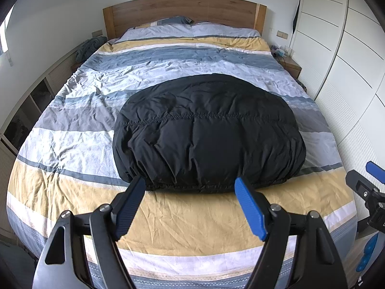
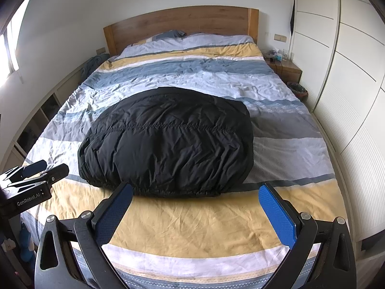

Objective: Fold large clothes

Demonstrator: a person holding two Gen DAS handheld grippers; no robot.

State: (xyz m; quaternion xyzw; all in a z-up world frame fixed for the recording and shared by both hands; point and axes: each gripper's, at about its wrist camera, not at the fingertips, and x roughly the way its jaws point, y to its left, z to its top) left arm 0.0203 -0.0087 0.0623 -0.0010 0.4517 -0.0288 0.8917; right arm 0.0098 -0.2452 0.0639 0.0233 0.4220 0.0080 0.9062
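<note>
A black puffy jacket (image 1: 207,134) lies folded into a compact rounded bundle on the striped duvet, in the middle of the bed; it also shows in the right wrist view (image 2: 168,142). My left gripper (image 1: 190,185) is open and empty, its fingertips just short of the bundle's near hem. My right gripper (image 2: 196,190) is open and empty, also just short of the near hem, toward its right end. Each gripper shows at the edge of the other's view: the right one (image 1: 370,183) and the left one (image 2: 36,171).
The bed (image 1: 192,221) has a wooden headboard (image 1: 182,12) and pillows at the far end. White wardrobe doors (image 2: 349,84) run along the right side. A nightstand (image 2: 285,68) and a basket stand at the far right. Low shelving (image 1: 36,106) runs along the left.
</note>
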